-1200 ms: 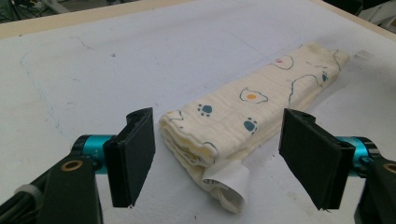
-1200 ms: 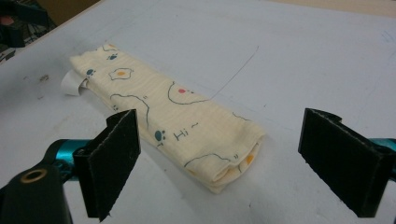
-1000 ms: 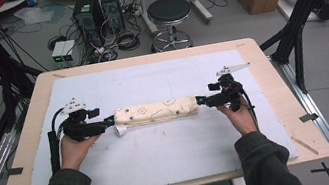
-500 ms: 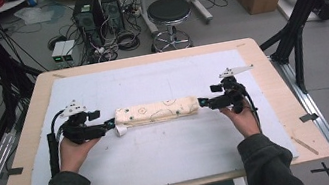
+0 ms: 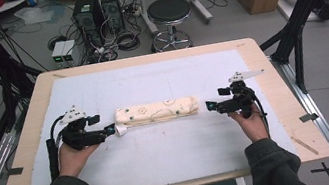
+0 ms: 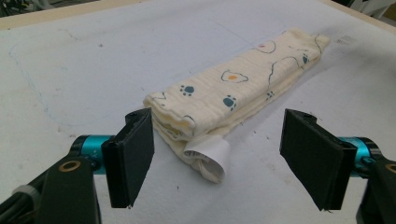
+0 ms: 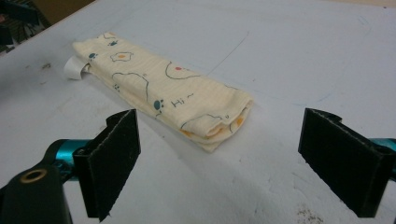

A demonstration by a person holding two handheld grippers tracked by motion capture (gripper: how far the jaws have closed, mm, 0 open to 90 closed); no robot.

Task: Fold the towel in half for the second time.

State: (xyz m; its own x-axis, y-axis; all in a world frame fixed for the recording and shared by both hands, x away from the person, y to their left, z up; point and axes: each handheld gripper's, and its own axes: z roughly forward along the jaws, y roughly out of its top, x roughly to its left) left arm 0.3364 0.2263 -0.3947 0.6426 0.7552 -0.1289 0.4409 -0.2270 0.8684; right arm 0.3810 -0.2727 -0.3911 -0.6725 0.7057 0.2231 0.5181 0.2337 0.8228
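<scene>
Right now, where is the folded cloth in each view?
High view: folded cloth lies mid-table between the grippers.
Left gripper view: centre to upper right, near end between the open jaws.
Right gripper view: upper left to centre.
Shared landmark: white tag at the cloth's left-gripper end.

My right tongs (image 7: 219,163) stand wide open, the two black jaws rising at the near left and near right with a broad gap between them. Neither jaw touches anything. Just beyond that gap lies the folded cloth (image 7: 163,93), a long cream bundle printed with fried eggs, paw prints and thin dark outlines. It runs from its near end, a little right of centre, away to the far left. The stacked folded edges show at the near end. At the far end a small white tag (image 7: 74,68) curls out from the cloth. The cloth rests flat on the pale worktop (image 7: 289,56), which bears faint pencil lines and some dark specks.
</scene>
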